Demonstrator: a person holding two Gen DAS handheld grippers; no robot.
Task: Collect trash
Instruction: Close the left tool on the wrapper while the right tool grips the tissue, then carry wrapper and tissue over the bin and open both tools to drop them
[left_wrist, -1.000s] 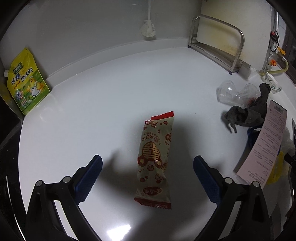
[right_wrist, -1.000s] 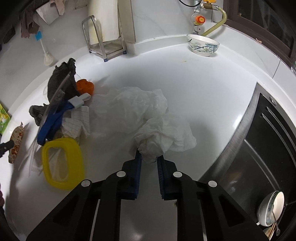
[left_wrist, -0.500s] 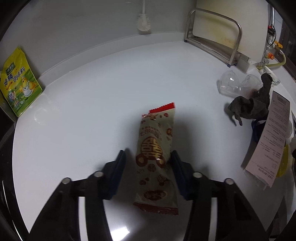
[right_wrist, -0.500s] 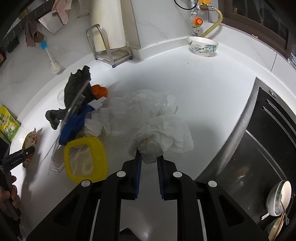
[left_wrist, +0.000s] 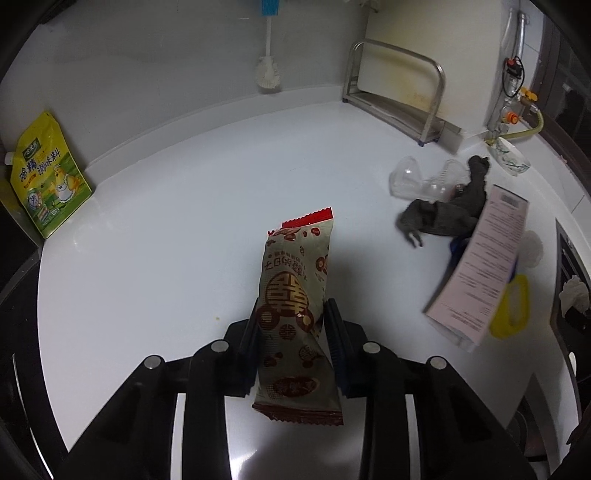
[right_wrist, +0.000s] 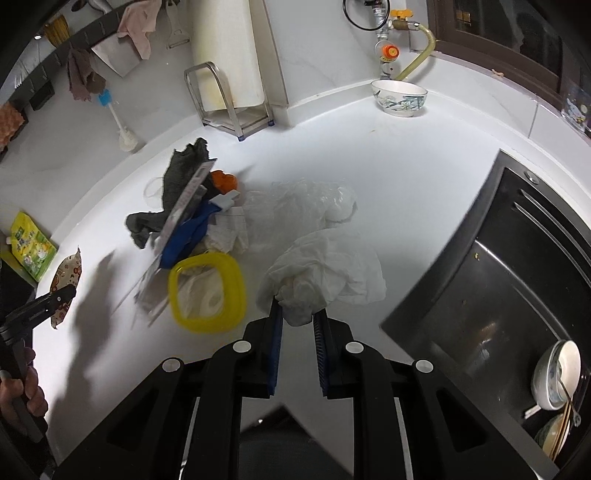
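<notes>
My left gripper (left_wrist: 291, 314) is shut on a beige and red snack wrapper (left_wrist: 295, 288) and holds it above the white counter (left_wrist: 166, 240). In the right wrist view the wrapper (right_wrist: 68, 277) shows at far left in that gripper (right_wrist: 62, 293). My right gripper (right_wrist: 297, 314) is shut on a crumpled white tissue (right_wrist: 321, 277), held over the counter. A trash pile lies between: grey rag (left_wrist: 443, 218), pink paper sheet (left_wrist: 484, 266), clear plastic cups (left_wrist: 424, 181), yellow ring lid (right_wrist: 207, 291), clear plastic bag (right_wrist: 303, 206), blue strip (right_wrist: 184, 240).
A yellow seasoning pouch (left_wrist: 44, 181) leans at the left wall. A metal rack (left_wrist: 399, 96) and a brush (left_wrist: 267, 70) stand at the back. A patterned bowl (right_wrist: 399, 98) sits near the gas valve. A dark sink (right_wrist: 498, 288) with dishes lies at right.
My left gripper closed on the snack wrapper and lifted it off the counter. My right gripper has risen and pulled back with the tissue.
</notes>
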